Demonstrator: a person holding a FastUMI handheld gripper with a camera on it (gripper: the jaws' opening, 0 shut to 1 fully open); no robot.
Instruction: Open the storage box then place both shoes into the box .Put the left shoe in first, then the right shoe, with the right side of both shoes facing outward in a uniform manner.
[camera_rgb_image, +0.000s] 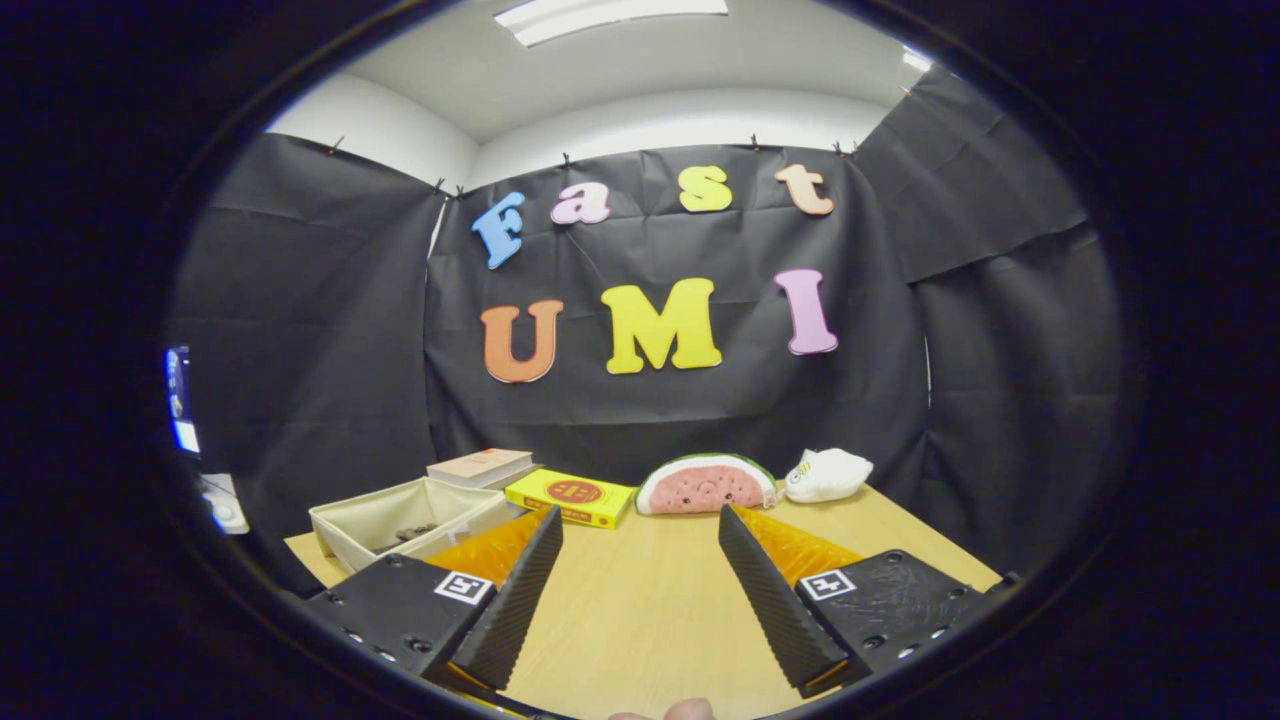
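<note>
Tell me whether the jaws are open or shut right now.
Open. The gripper has its jaws spread wide apart with bare table showing between them and nothing held; the watermelon toy sits beyond them.

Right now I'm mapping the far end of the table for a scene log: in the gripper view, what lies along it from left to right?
Beige open bin → tan book → yellow box → watermelon plush → white plush toy. The gripper is open, nothing between its fingers.
</note>
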